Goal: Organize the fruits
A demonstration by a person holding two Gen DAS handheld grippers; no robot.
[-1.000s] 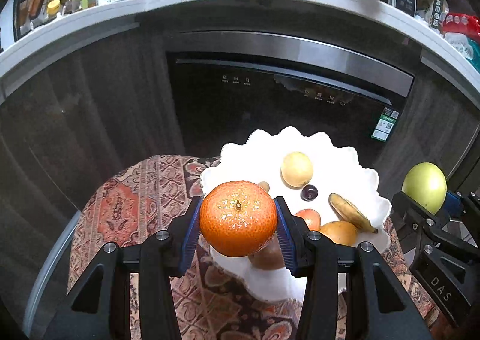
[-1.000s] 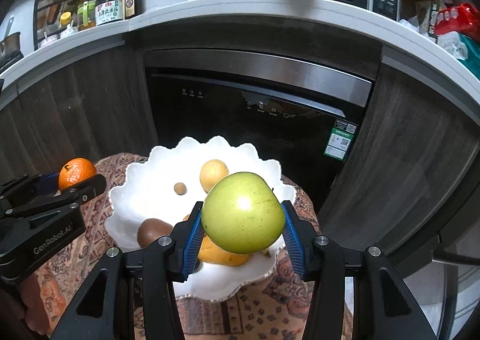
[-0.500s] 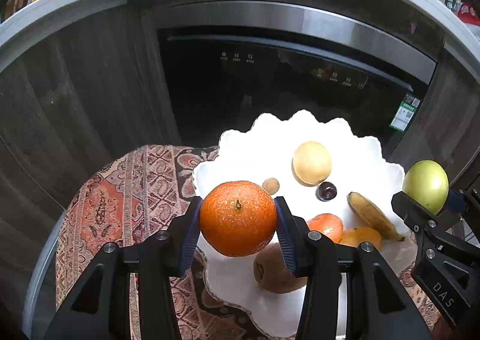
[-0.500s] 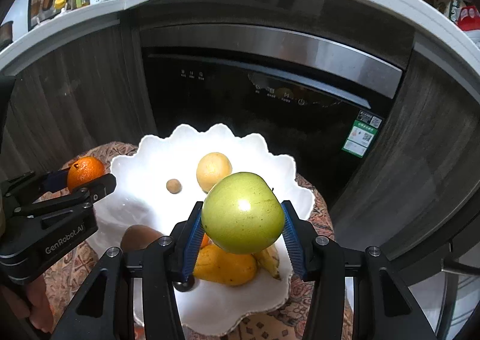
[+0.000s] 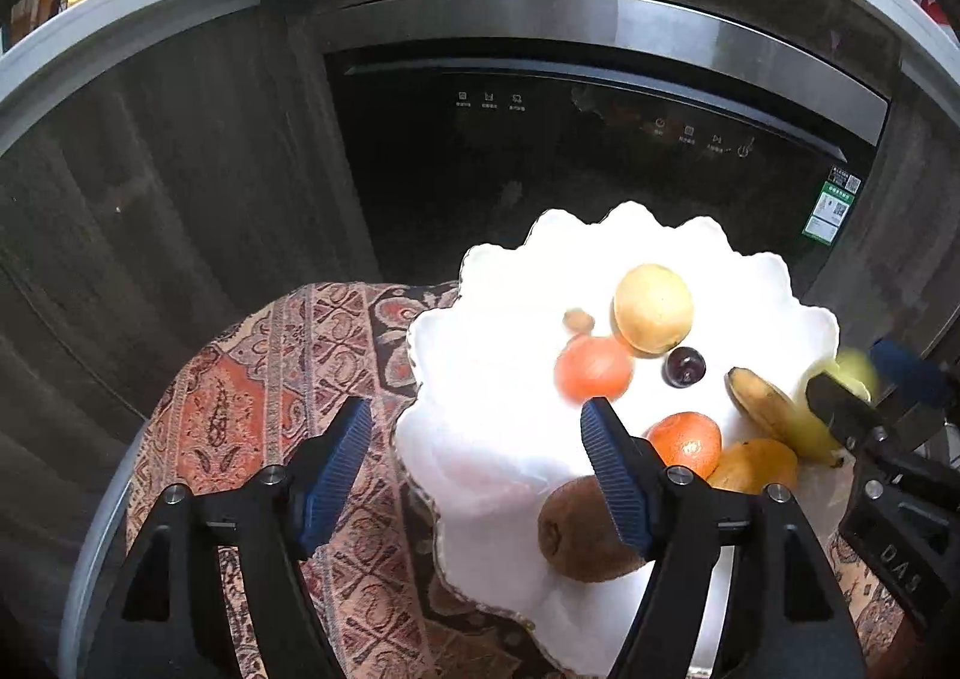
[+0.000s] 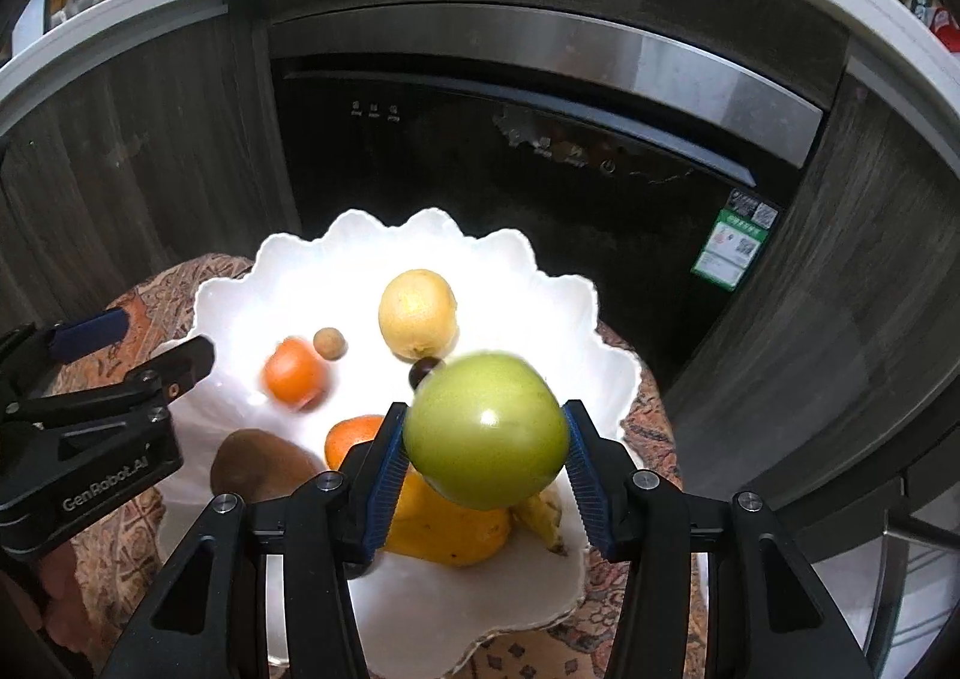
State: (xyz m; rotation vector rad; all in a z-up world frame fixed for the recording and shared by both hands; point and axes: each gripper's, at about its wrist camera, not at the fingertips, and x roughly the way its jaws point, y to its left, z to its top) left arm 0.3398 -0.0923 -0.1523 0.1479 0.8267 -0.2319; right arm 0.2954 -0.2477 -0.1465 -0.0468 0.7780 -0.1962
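Blue-padded, stood wide and empty as left gripper (image 5: pixel 474 409), jaws just opened, tangerine (image 5: pixel 593 368) blurred on the white plate (image 5: pixel 498 379) up-right of the tips; as right gripper (image 6: pixel 483 409), just eased apart around the green apple (image 6: pixel 486 430), low centre, over the plate's near fruit.

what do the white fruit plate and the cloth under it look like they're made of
White scalloped plate: looks like glazed ceramic or porcelain, going by its glossy bright surface and crisp wavy rim; smooth plastic cannot be ruled out. Patterned cloth: looks like woven fabric with a matte finish, in red, brown and cream paisley motifs, draping softly over the edge of the surface beneath it.
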